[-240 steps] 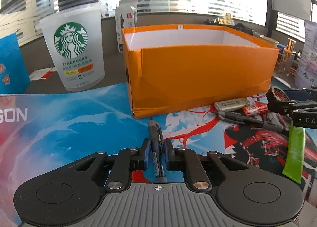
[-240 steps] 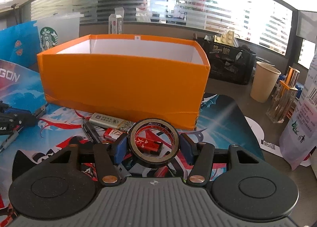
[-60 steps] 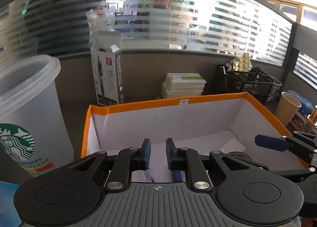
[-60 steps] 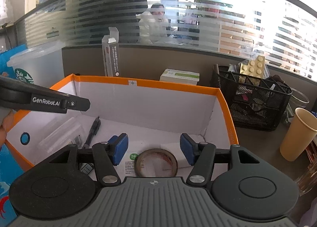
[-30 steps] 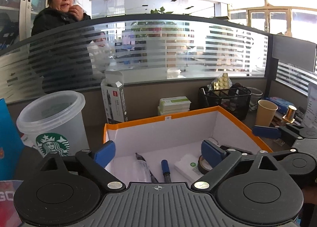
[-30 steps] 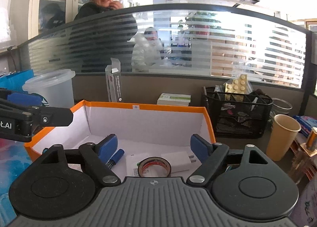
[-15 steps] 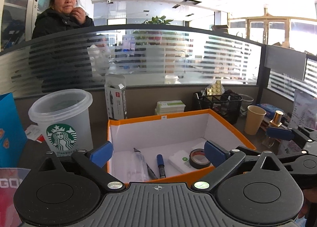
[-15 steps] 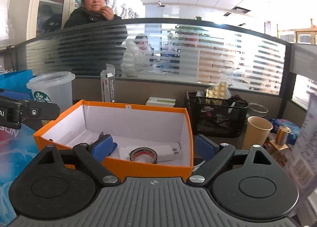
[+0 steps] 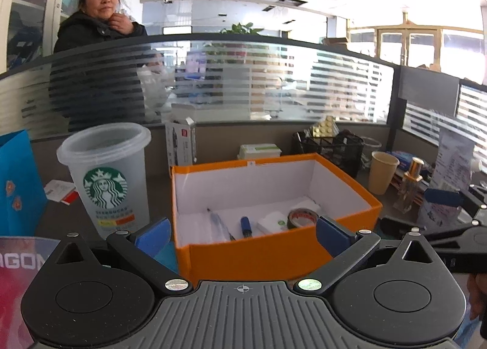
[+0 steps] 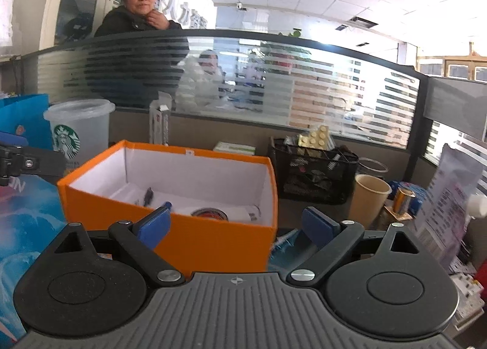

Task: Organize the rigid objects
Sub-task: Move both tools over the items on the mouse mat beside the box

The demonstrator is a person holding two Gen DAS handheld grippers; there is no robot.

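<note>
The orange box [image 9: 268,245] stands open on the tabletop [image 9: 70,218], its white inside facing up. On its floor lie a roll of tape [image 9: 303,217] toward the right, a small white packet [image 9: 272,224] just left of the tape, a blue-capped marker [image 9: 246,226] left of that, and a clear-barrelled pen [image 9: 217,222] further left. From the right wrist view the same box [image 10: 194,236] shows the tape [image 10: 210,214] near its front wall.

The left tool [image 9: 242,233] sits in front of the near wall of the box, its blue pads [image 9: 153,234] spread wide apart with nothing between them. The right tool [image 10: 236,225] sits before the near right corner of the box; its jaws have just been opening and stand well apart, also gripping nothing. The right tool's arm also shows at the right edge of the left wrist view.

Left of the box stands a translucent Starbucks cup [image 9: 108,178], and a blue paper bag [image 9: 18,181] is further left. Behind the box are an upright white carton [image 9: 181,143], a flat green-and-white package [image 9: 259,151] and a black mesh basket [image 9: 330,148]. A paper cup [image 9: 383,175] stands to the right of the box. A printed mat [image 10: 27,221] covers the near left of the tabletop. Beyond the frosted glass partition [image 9: 243,81] stands a person in a dark jacket [image 9: 97,75].
</note>
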